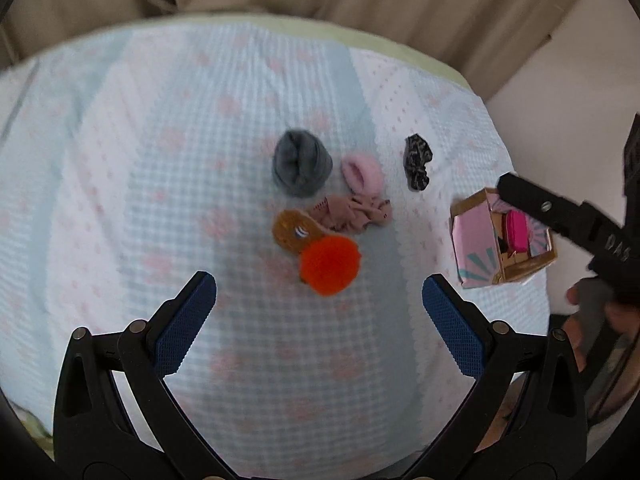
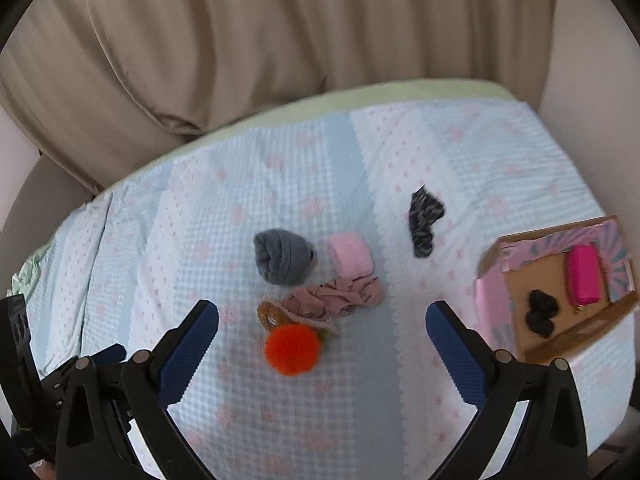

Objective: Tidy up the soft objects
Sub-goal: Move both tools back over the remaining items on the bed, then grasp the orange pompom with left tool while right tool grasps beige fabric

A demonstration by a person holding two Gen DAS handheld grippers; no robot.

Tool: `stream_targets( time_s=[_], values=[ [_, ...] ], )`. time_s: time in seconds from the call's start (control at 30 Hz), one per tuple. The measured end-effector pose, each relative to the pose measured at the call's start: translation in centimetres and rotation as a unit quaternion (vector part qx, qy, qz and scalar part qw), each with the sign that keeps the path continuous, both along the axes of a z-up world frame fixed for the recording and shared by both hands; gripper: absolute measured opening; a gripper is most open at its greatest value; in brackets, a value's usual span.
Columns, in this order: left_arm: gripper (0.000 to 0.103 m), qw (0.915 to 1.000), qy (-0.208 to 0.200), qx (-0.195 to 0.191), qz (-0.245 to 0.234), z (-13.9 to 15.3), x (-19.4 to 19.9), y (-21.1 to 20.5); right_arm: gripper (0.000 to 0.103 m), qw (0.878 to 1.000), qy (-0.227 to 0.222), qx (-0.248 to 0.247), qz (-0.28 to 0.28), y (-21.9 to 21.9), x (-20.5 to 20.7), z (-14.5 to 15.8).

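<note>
Soft items lie clustered on the bed cover: an orange pompom on a brown knit piece, a grey rolled sock, a pink fluffy piece, a mauve crumpled cloth and a black patterned scrunchie. A pink cardboard box at the right holds a magenta pouch and a black item. My left gripper is open, hovering just short of the pompom. My right gripper is open above the cluster.
The blue-and-white cover with pink flowers spreads over a bed with a green edge. Beige curtains hang behind. The bed's right edge drops off just beyond the box. A hand shows at the right of the left wrist view.
</note>
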State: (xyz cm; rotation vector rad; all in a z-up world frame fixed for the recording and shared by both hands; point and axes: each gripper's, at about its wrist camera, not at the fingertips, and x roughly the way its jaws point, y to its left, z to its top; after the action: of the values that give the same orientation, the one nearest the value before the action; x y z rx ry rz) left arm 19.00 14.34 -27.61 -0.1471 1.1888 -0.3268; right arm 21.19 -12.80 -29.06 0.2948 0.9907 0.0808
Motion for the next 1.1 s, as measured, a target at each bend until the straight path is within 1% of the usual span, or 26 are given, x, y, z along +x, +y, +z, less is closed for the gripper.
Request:
stream_targets(
  time_s=[0.07, 0.17, 0.33, 0.43, 0.57, 0.67, 0.77, 0.83, 0.93, 0.97, 1.0, 1.07, 1.1],
  values=[
    [0.103, 0.9997, 0.014, -0.016, 0.008, -1.7, 0.8, -0.2, 0.103, 1.000, 0.012, 0.006, 0.013, 0.0, 1.3, -1.9],
    [0.102, 0.9983, 0.044, -0.033, 0.021, -4.8, 2.2, -1.0, 0.103, 0.999, 0.034, 0.000, 0.040, 0.1, 3.6, -5.2],
    [0.099, 0.9957, 0.077, -0.042, 0.029, -9.3, 3.6, -2.8, 0.103, 0.995, 0.070, 0.020, 0.071, -0.2, 6.9, -10.4],
    [0.096, 0.9947, 0.092, -0.036, 0.026, -12.1, 4.4, -4.2, 0.103, 0.991, 0.091, 0.031, 0.089, -0.3, 8.5, -13.0],
    [0.093, 0.9945, 0.099, -0.024, 0.024, -15.1, 5.0, -5.8, 0.103, 0.985, 0.122, 0.048, 0.114, -0.3, 10.3, -16.5],
    [0.093, 0.9945, 0.100, -0.020, 0.025, -16.6, 5.4, -6.7, 0.103, 0.981, 0.144, 0.064, 0.117, -0.3, 11.1, -18.5],
    [0.091, 0.9940, 0.107, -0.008, 0.019, -17.6, 5.9, -7.4, 0.103, 0.979, 0.154, 0.081, 0.111, 0.0, 11.6, -19.7],
    [0.087, 0.9940, 0.108, -0.002, 0.015, -18.2, 6.1, -8.0, 0.103, 0.978, 0.154, 0.081, 0.114, 0.4, 11.9, -20.1],
    [0.076, 0.9935, 0.112, 0.008, 0.013, -18.9, 6.4, -8.4, 0.103, 0.978, 0.157, 0.074, 0.119, 1.4, 12.6, -20.8],
    [0.066, 0.9933, 0.114, 0.011, 0.013, -19.1, 6.5, -8.6, 0.103, 0.977, 0.160, 0.070, 0.121, 1.7, 12.8, -21.1],
    [0.058, 0.9928, 0.118, 0.013, 0.013, -19.4, 6.6, -8.6, 0.098, 0.977, 0.161, 0.064, 0.126, 2.1, 12.9, -21.4],
    [0.050, 0.9914, 0.129, 0.019, 0.014, -19.9, 6.8, -8.7, 0.091, 0.976, 0.164, 0.035, 0.139, 2.9, 13.0, -21.9],
    [0.046, 0.9906, 0.134, 0.023, 0.015, -20.2, 6.8, -8.7, 0.085, 0.976, 0.163, 0.023, 0.142, 3.1, 12.9, -22.0]
  ],
)
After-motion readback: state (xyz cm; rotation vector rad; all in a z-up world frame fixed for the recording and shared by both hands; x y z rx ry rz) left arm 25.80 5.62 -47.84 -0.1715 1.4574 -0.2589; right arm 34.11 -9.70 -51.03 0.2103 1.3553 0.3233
